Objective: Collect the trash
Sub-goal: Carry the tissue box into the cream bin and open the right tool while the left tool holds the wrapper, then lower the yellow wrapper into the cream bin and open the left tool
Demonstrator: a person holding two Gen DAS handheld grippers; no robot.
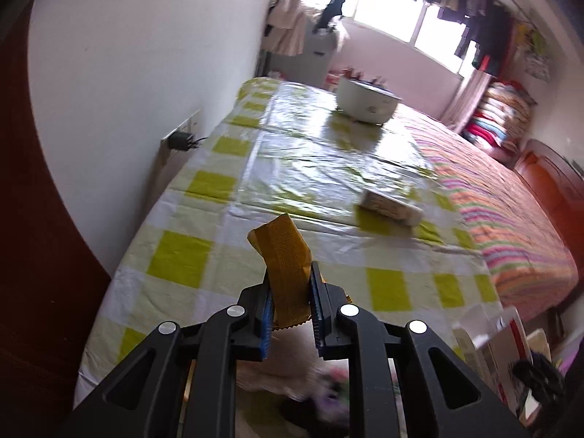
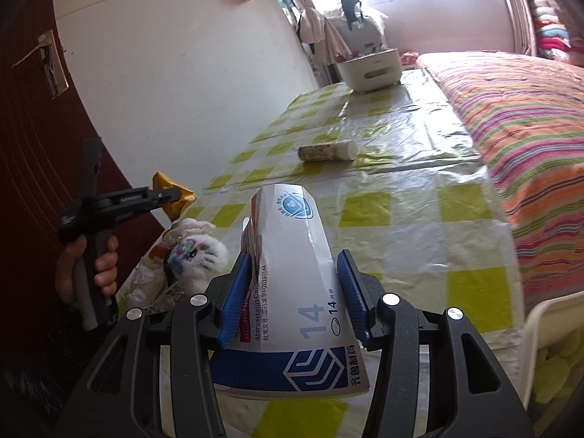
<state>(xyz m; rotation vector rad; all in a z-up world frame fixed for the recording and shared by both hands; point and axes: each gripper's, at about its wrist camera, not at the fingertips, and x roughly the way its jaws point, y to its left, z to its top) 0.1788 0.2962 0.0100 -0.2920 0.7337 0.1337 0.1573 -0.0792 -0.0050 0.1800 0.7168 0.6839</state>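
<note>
Two grippers each held a piece of trash. Clamped between the left gripper's (image 1: 290, 294) blue pads, a gold wrapper (image 1: 286, 266) stuck up above the checked tablecloth (image 1: 182, 255). Pinched in the right gripper (image 2: 294, 292) was a white-and-blue medicine box (image 2: 292, 277); ahead of it a bottle (image 2: 327, 152) lay on its side.
</note>
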